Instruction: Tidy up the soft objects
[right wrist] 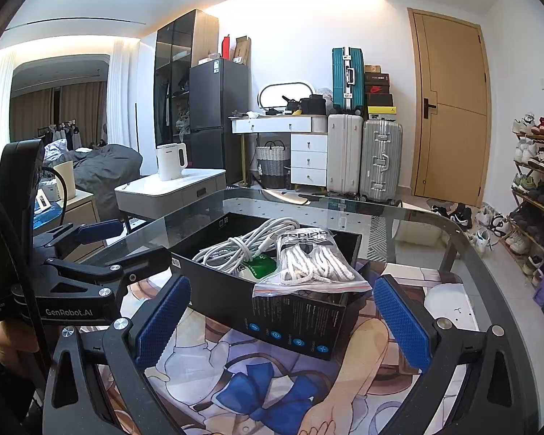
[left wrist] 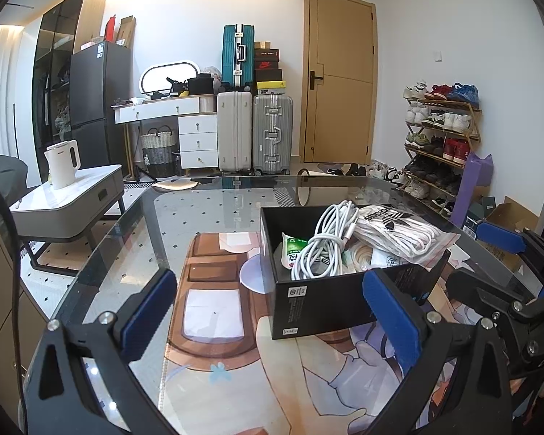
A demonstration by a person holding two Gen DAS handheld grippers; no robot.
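A black open box (left wrist: 308, 304) (right wrist: 235, 290) stands on a printed mat (left wrist: 217, 326) on the glass table (left wrist: 206, 210). Inside lie a coiled white cable (left wrist: 322, 246) (right wrist: 235, 244), a green-and-white packet (left wrist: 290, 250) (right wrist: 261, 266) and a zip bag of white laces (left wrist: 399, 232) (right wrist: 308, 264) that overhangs the box rim. My left gripper (left wrist: 272, 311) (right wrist: 127, 244) is open, with the box's near-left corner just ahead between its blue pads. My right gripper (right wrist: 283, 320) (left wrist: 486, 261) is open in front of the box's other side, holding nothing.
A low white side table with a white kettle (left wrist: 63, 163) stands left of the glass table. Suitcases (left wrist: 235, 134), a dresser and a wooden door line the far wall. A shoe rack (left wrist: 442, 137) fills the right side. A white pad (right wrist: 449, 304) lies on the mat right of the box.
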